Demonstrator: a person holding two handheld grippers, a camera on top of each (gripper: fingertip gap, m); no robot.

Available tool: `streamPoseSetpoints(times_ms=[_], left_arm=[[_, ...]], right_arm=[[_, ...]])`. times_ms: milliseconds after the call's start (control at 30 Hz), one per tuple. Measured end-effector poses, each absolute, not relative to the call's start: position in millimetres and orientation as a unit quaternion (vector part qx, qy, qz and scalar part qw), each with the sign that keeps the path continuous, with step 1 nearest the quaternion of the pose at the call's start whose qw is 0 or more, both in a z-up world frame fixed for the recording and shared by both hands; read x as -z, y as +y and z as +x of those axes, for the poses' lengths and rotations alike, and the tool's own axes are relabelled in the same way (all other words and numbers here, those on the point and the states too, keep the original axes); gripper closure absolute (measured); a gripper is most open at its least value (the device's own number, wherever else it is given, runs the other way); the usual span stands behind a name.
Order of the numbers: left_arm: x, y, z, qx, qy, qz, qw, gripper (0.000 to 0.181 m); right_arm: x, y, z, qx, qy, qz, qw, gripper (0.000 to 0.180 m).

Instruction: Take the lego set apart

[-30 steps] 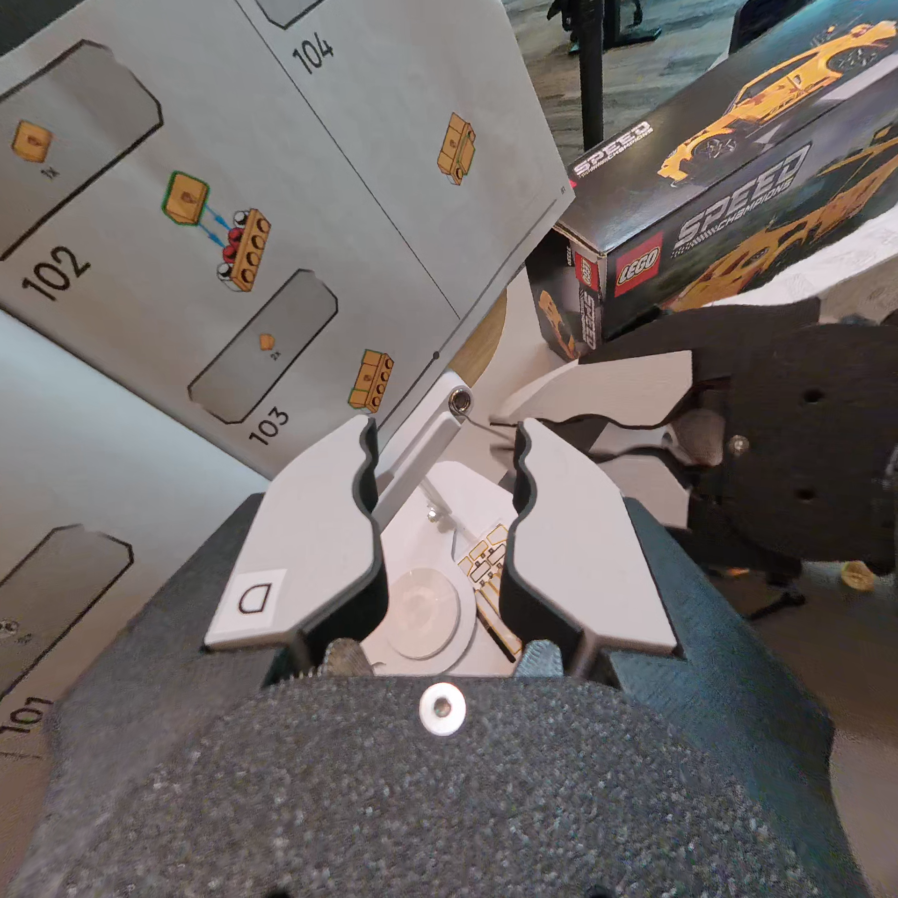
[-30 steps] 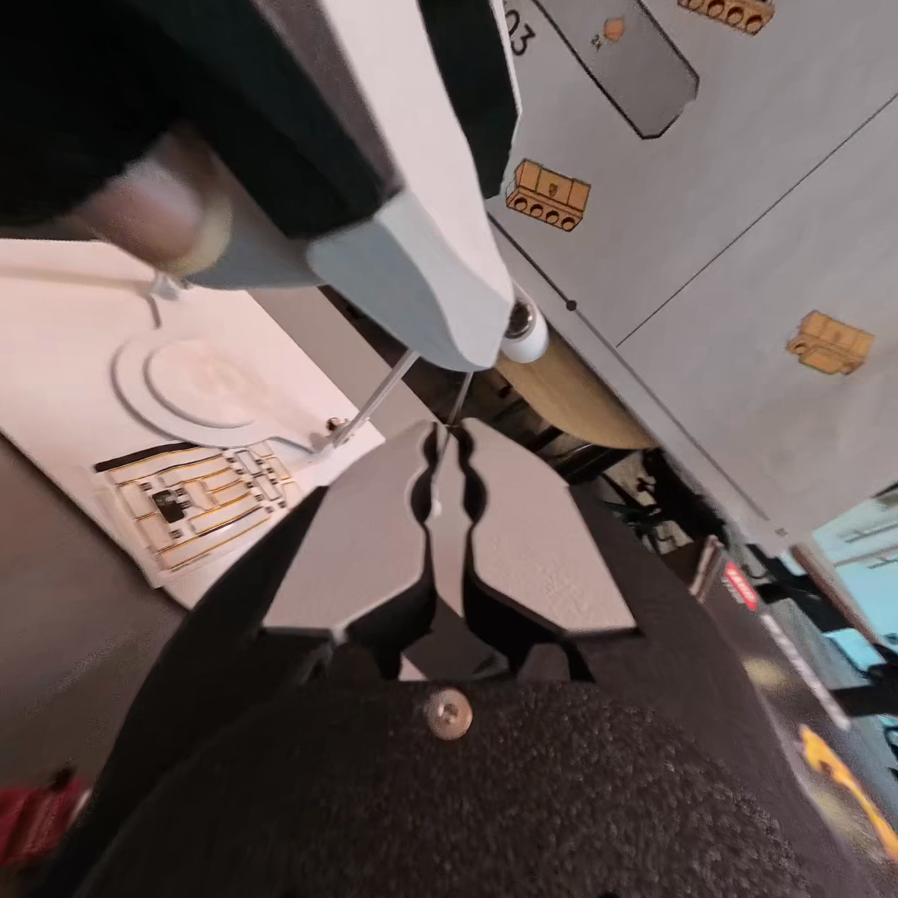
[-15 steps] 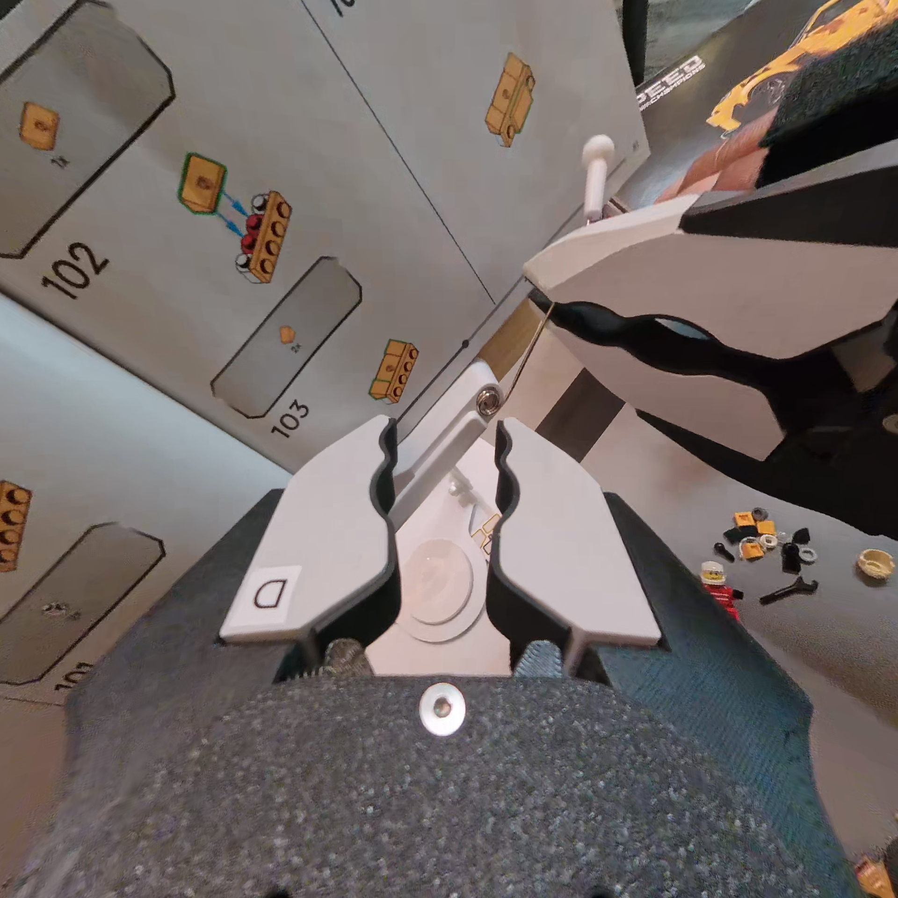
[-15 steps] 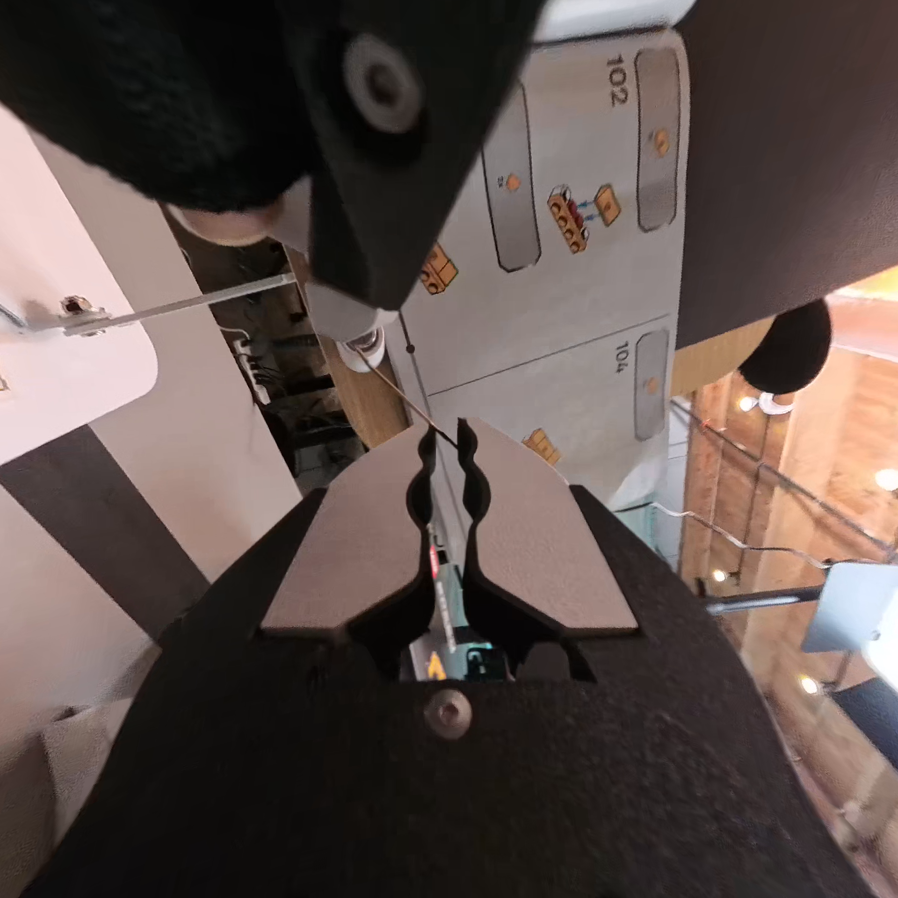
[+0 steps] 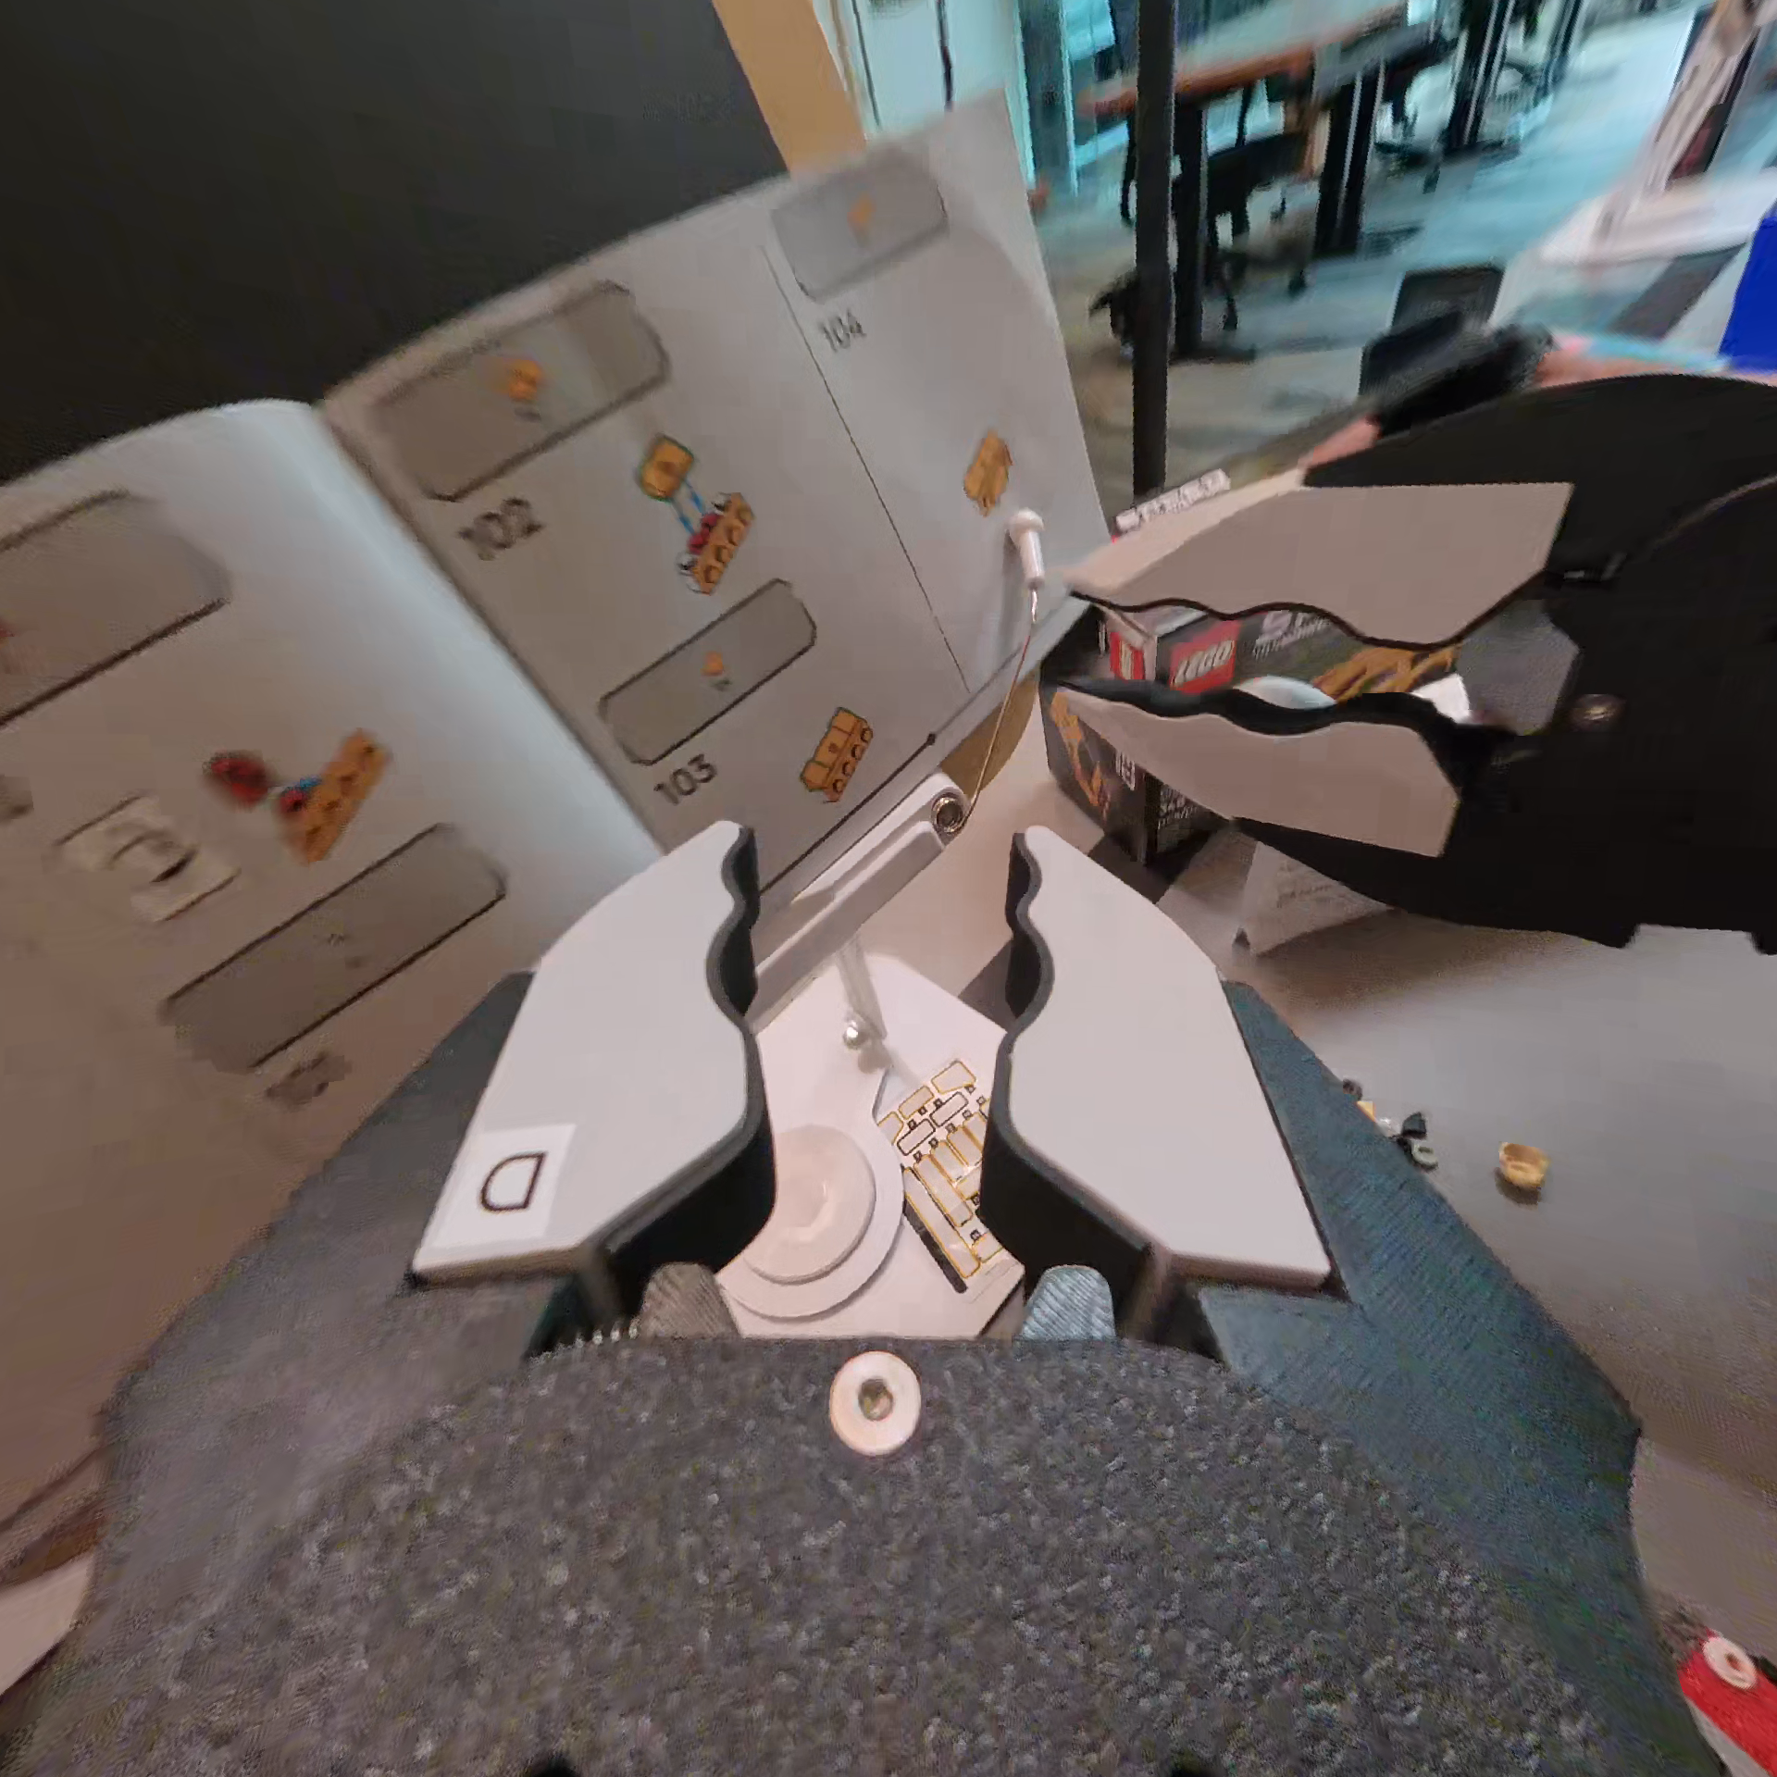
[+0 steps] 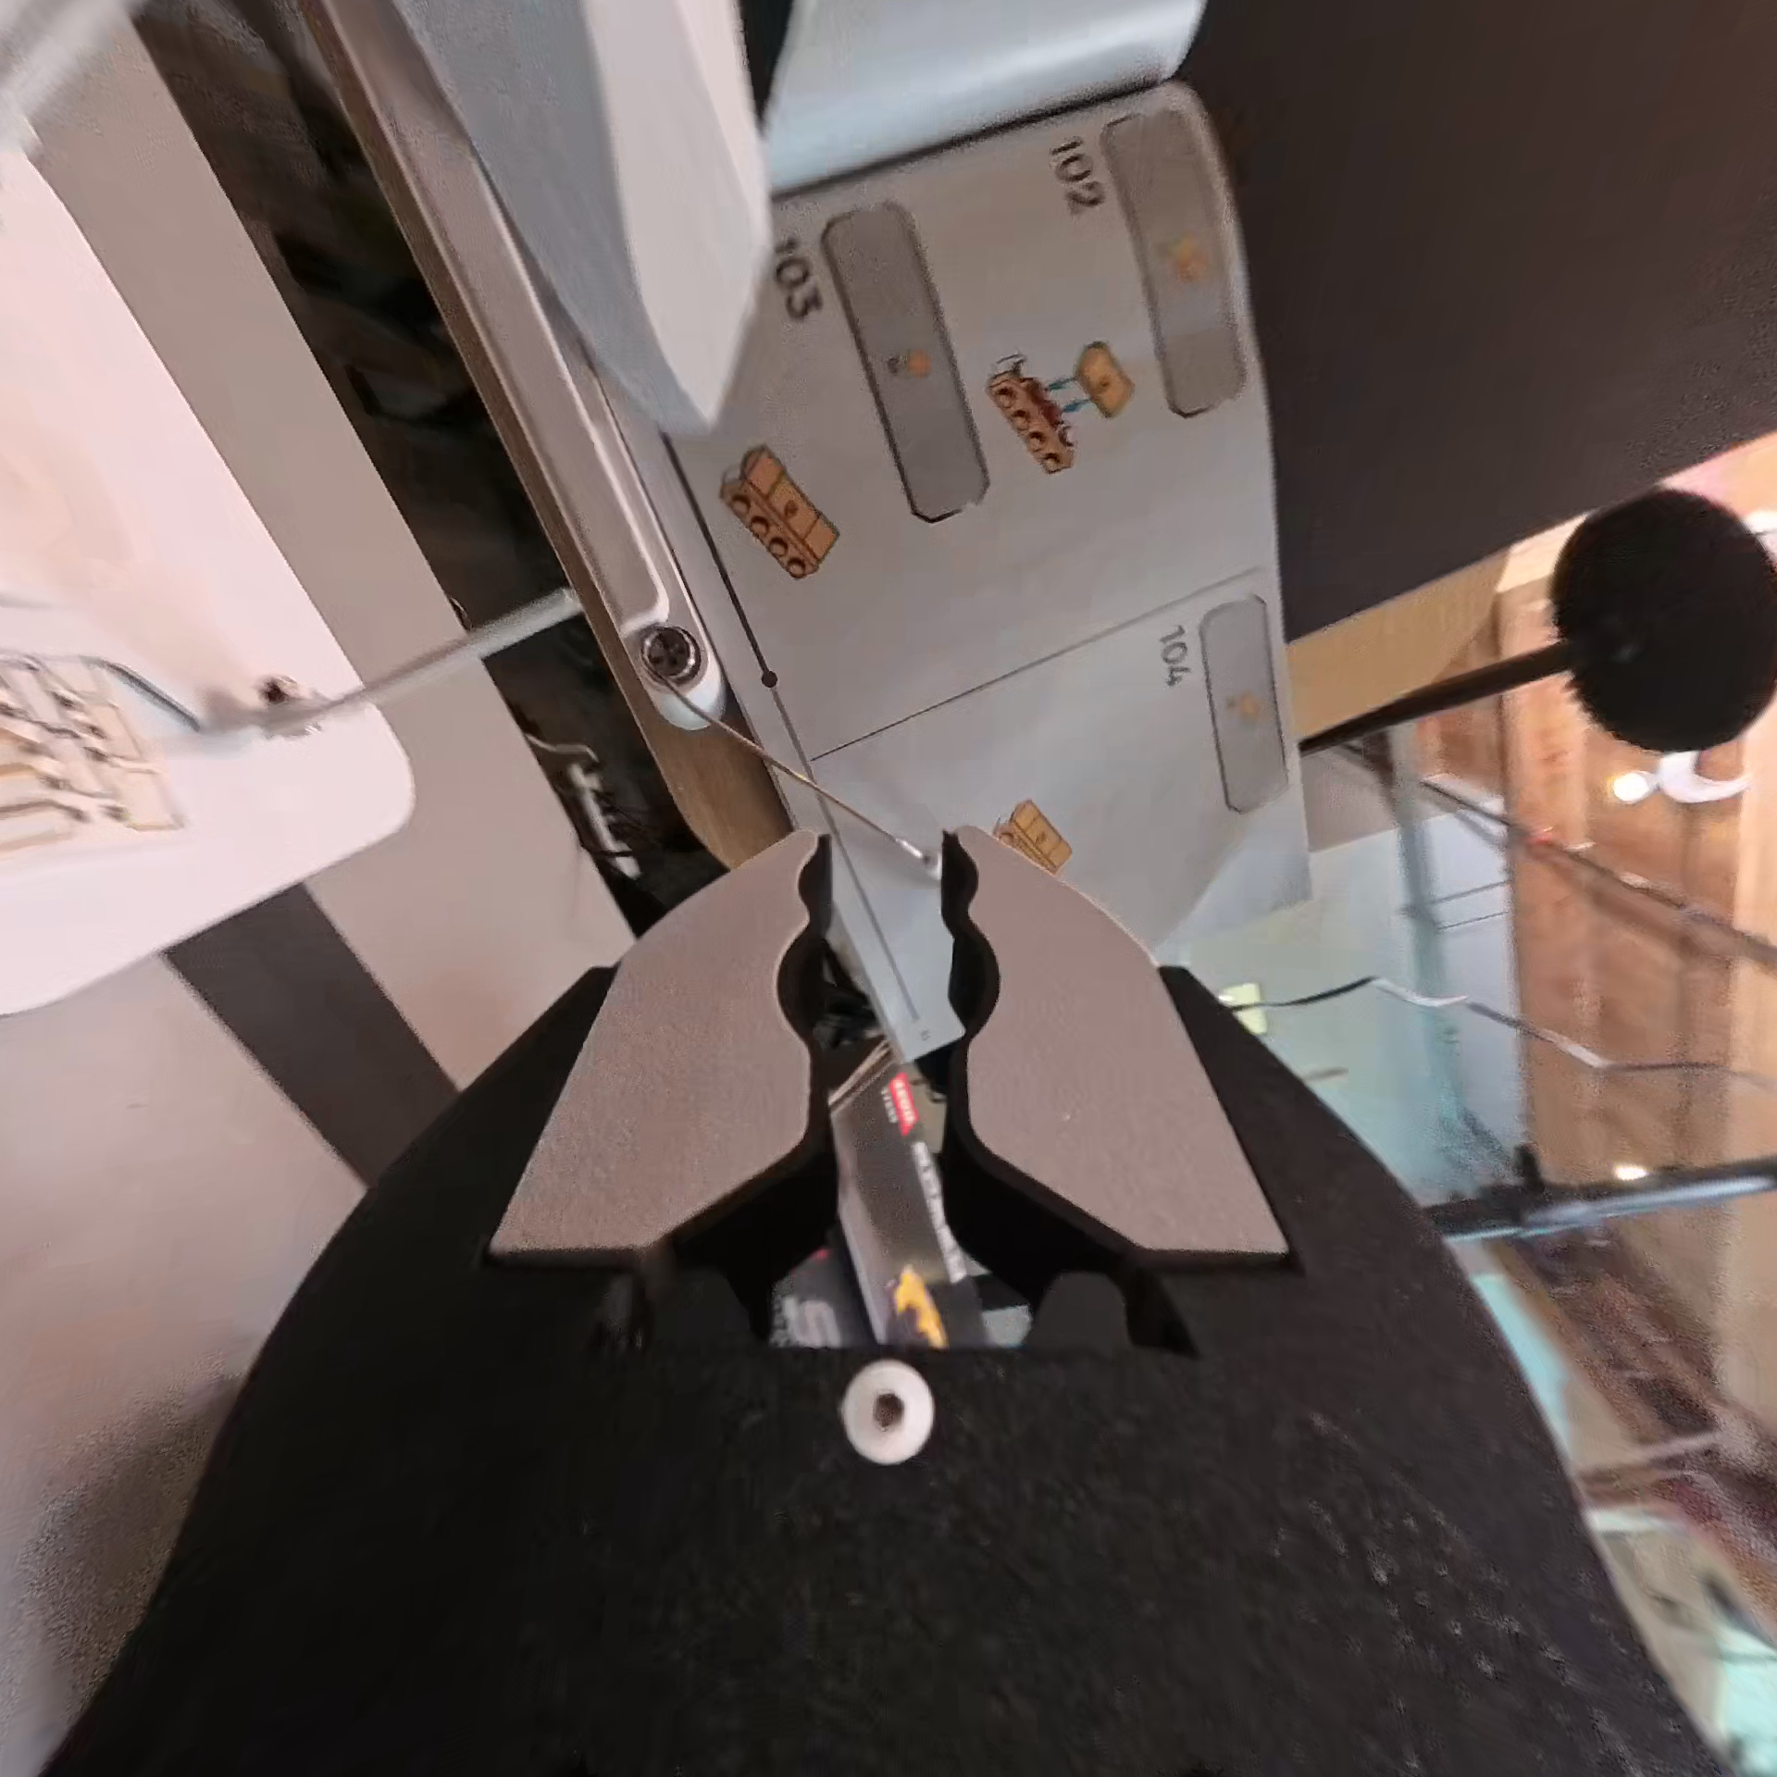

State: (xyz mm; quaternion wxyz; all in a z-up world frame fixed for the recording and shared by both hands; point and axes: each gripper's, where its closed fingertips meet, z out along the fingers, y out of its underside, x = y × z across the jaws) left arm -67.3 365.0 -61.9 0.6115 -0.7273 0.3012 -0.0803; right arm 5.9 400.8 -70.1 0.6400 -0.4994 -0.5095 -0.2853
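Observation:
An open instruction booklet (image 5: 596,596) stands on a white book stand (image 5: 923,1000). My left gripper (image 5: 875,856) is open, with the stand's silver bar (image 5: 856,875) between its fingers, against the left one. My right gripper (image 6: 883,851) is open, and its fingertips flank the thin wire page holder (image 6: 817,790) without pinching it. It also shows in the left wrist view (image 5: 1067,630), beside the wire's white tip (image 5: 1027,538). Loose Lego bits (image 5: 1414,1144) and a tan piece (image 5: 1522,1168) lie on the table at the right.
The Lego box (image 5: 1202,663) stands behind the right gripper. A red minifigure (image 5: 1731,1673) lies at the bottom right edge. A black fuzzy ball on a rod (image 6: 1664,625) sticks out at the right. A dark pole (image 5: 1154,240) stands behind the booklet. The gap from one gripper's tips to the other's is roughly 9 cm. Left tips and right tips are each some 25 cm from the tan piece (image 5: 1522,1168).
My right gripper, shut on the wire page holder before, has opened and let it go. The wire now stands up against the page. My left gripper has tilted up.

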Motion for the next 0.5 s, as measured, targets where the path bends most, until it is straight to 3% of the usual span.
streamPoseSetpoints(times_ms=[267,433,500], left_arm=[[57.6,314.5,-117.4,0.117,0.231,-0.721,0.642,0.137],[21.0,252.9,-140.5,0.124,0.204,-0.643,0.728,0.177],[10.4,229.1,-148.3,0.121,0.195,-0.623,0.748,0.181]], right_arm=[[78.2,319.7,24.3,0.068,-0.438,-0.582,0.682,0.154],[66.6,277.8,52.8,-0.077,-0.34,-0.628,0.695,0.154],[57.7,264.6,64.6,-0.124,-0.301,-0.639,0.697,0.156]])
